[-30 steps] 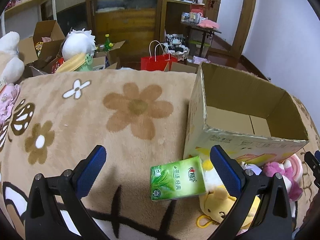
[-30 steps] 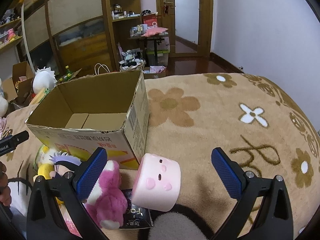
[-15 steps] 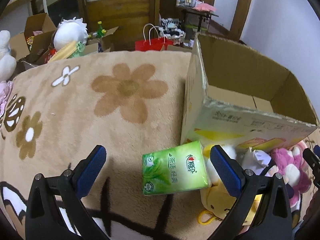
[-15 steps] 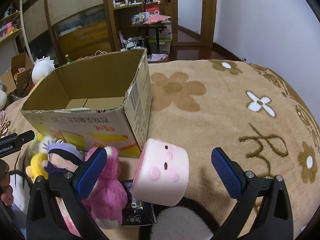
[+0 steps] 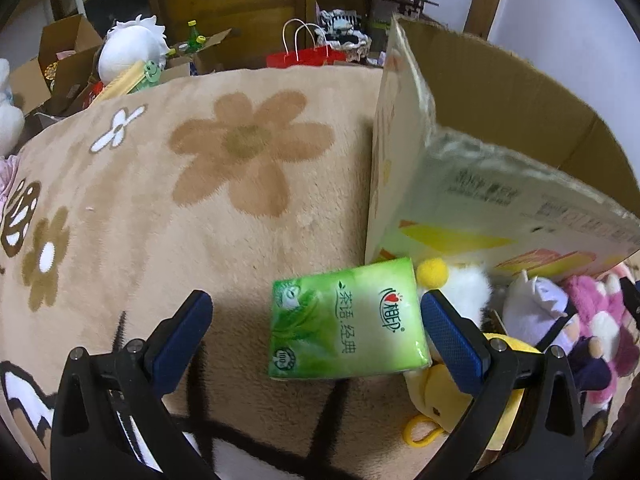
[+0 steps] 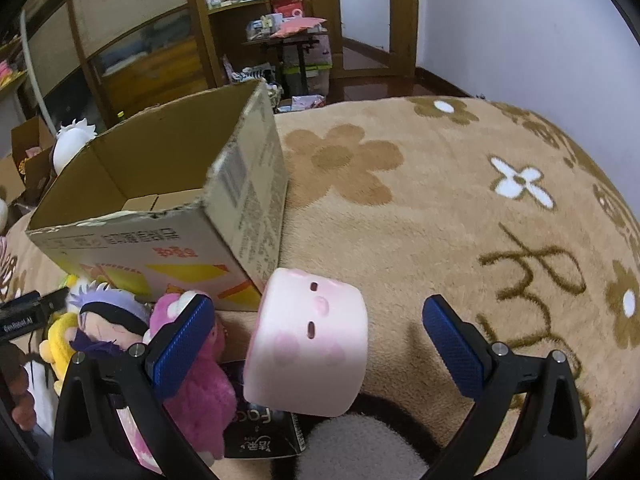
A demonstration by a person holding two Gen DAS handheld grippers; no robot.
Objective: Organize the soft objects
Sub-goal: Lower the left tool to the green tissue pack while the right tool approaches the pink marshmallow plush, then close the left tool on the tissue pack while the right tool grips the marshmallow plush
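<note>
An open cardboard box (image 5: 500,184) stands on a tan flowered blanket (image 5: 200,200); it also shows in the right wrist view (image 6: 168,216). A green tissue pack (image 5: 346,322) lies in front of it, between my left gripper's (image 5: 316,332) open fingers. A yellow plush (image 5: 440,384), a purple-haired doll (image 5: 540,308) and a pink plush (image 5: 600,320) lie beside it. My right gripper (image 6: 318,340) is open around a pink marshmallow plush (image 6: 308,344). The pink plush (image 6: 200,384) and the doll (image 6: 108,320) lie at its left.
A dark packet (image 6: 260,428) lies under the marshmallow plush. Beyond the blanket stand a red bag (image 5: 304,54), cardboard boxes (image 5: 64,60), a white plush (image 5: 132,48) and wooden cabinets (image 5: 232,4). The left gripper's tip (image 6: 32,312) shows at the right wrist view's left edge.
Both grippers have moved forward and down. The tissue pack and the marshmallow plush now sit between the open fingers. The box looms closer.
</note>
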